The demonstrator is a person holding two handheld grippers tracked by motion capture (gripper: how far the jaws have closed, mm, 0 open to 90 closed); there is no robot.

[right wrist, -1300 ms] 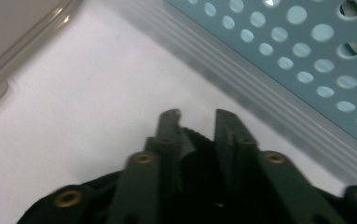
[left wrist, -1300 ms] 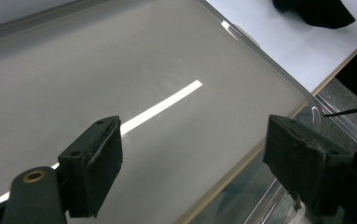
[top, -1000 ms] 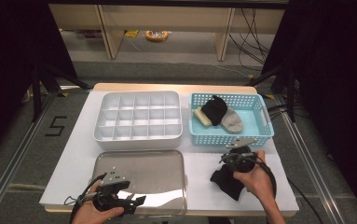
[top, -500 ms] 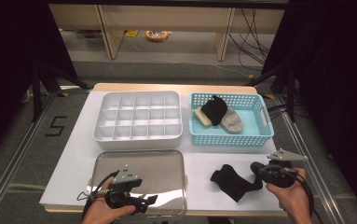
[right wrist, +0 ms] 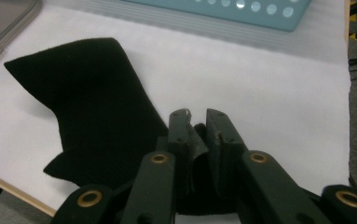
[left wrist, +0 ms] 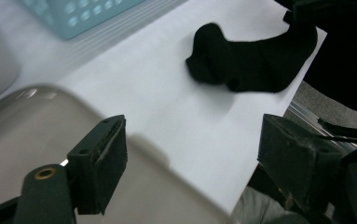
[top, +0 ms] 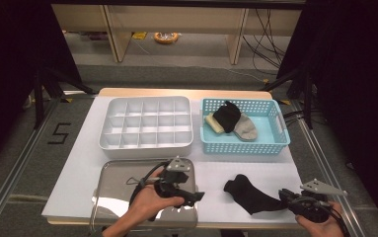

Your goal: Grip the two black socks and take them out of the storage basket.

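Note:
A black sock point(top: 249, 194) lies stretched on the white table mat near the front edge, right of the steel tray point(top: 119, 177). My right gripper point(top: 284, 197) is shut on the sock's right end; in the right gripper view the jaws point(right wrist: 197, 133) pinch the fabric's edge, and the sock point(right wrist: 87, 105) spreads away to the left. My left gripper point(top: 192, 196) hovers over the steel tray's right edge, pointing toward the sock. In the left gripper view its jaws point(left wrist: 199, 163) stand wide open with nothing between them, and the sock point(left wrist: 250, 60) lies beyond.
A white compartment tray point(top: 147, 123) sits at the back left. A blue basket point(top: 275, 140) at the back right holds a black sock point(top: 226, 116), a grey sock point(top: 245, 129) and a pale one point(top: 212, 123). The table's front edge is just below both grippers.
My right gripper has moved right and toward the front edge, pulling the black sock out long. My left gripper has slid right across the steel tray.

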